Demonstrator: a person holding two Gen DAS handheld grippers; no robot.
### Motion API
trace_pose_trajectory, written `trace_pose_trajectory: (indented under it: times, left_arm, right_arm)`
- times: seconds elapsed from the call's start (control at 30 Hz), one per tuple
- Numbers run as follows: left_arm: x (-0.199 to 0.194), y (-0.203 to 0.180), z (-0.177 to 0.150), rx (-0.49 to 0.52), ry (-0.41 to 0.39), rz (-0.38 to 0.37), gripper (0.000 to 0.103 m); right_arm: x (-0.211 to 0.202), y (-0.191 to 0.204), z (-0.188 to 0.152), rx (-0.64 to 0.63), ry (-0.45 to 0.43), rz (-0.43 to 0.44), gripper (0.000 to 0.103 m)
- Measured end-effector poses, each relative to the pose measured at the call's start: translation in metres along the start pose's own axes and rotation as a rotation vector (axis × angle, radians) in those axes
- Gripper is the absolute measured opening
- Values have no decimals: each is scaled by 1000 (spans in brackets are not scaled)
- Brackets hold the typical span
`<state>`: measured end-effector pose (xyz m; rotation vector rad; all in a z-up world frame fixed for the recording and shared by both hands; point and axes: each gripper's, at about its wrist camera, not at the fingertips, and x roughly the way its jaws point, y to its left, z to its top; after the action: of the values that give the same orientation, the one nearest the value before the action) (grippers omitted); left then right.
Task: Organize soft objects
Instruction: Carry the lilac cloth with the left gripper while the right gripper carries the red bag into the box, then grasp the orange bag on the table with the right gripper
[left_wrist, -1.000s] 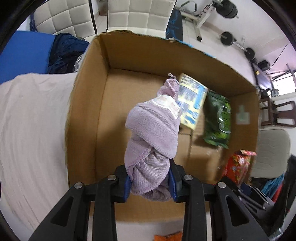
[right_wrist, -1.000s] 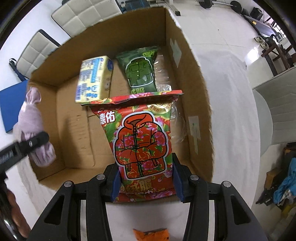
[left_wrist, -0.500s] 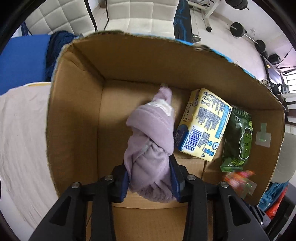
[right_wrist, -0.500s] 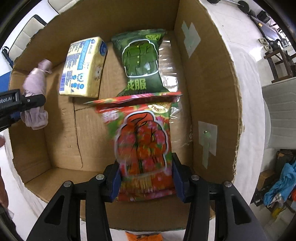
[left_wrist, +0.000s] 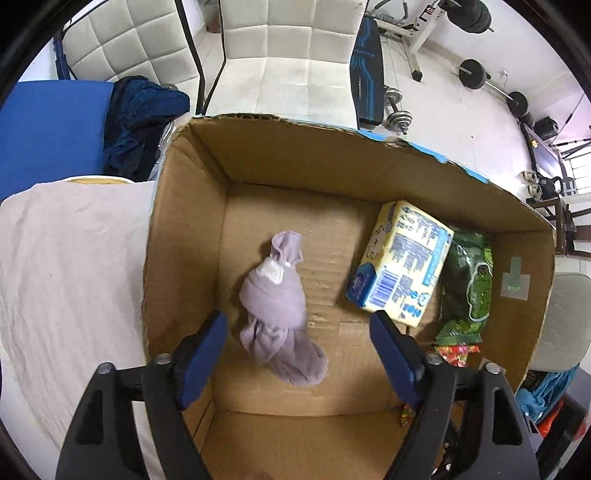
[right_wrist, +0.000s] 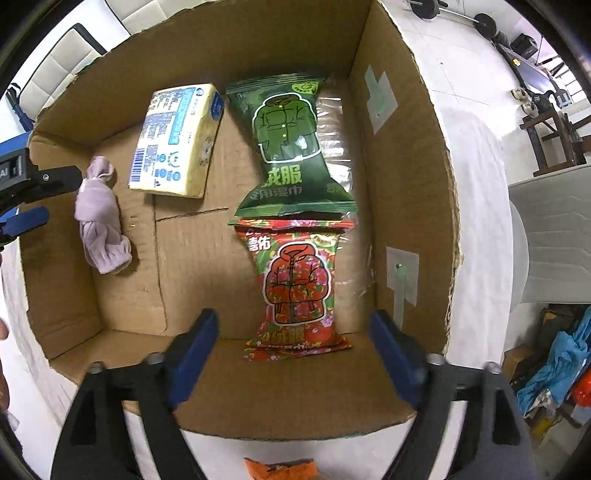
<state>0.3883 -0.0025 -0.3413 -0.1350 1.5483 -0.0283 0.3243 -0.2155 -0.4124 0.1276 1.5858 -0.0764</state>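
Now both tongs gape over the cardboard box (right_wrist: 406, 177), loads released.
Lift left tongs (left_wrist: 297, 338) clear of the lilac sock bundle (left_wrist: 277, 306) between them; likewise right tongs (right_wrist: 291, 332) off the red wet-wipe pack (right_wrist: 297, 288).

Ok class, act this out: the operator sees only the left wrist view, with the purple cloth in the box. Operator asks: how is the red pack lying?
Observer: The red pack lies flat on the floor of the cardboard box, its top edge meeting the green pack.
Operator: Is the right hand-held gripper gripping it?
Observer: No, the right hand-held gripper is open, fingers apart from the pack.
Operator: Anything outside?
Observer: An orange packet lies outside the box, by its near wall.
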Motion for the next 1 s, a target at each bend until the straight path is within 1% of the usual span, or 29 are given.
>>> trace_pose_trajectory:
  times: [0.03,0.07,0.17,0.33,0.47,0.57,0.67,0.77,0.83,0.93,1.0]
  left_arm:
    - [-3,1,-5,6,-5,2,95]
    - [-6,2,-8,12,-12,7,95]
    - [-15,4,-17,30,-34,14,95]
    - [-34,11,-47,72,-78,15,95]
    - [-54,10,-80,100,-142,45,95]
    - [-69,12,-107,98,-168,23,95]
    - [-81,14,-133,91,-187,9,95]
    - [-86,18,-162,85,-181,-8,95]
    - [-83,21,-186,96,-162,-2,95]
    - [-73,30,-218,90,-123,-1,95]
    - [-60,36,-237,81,-84,3,95]
  right_arm:
    - [-4,3,0,1,-2,-1,100]
    - [-8,4,1,3,-2,1,102]
    - [-17,3,-6,1,-8,5,102]
    - [-29,-2,-18,3,-33,15,102]
    - [-44,-4,-35,5,-57,27,102]
    - [-47,-1,-49,1,-51,61,102]
    - [-53,2,-72,-20,-46,84,102]
    - [-54,5,-103,-46,-30,107,102]
    - [-50,5,-127,-59,-4,114,102]
    - [-31,0,-165,-79,54,108,102]
    - [-9,-4,-191,-86,123,96,102]
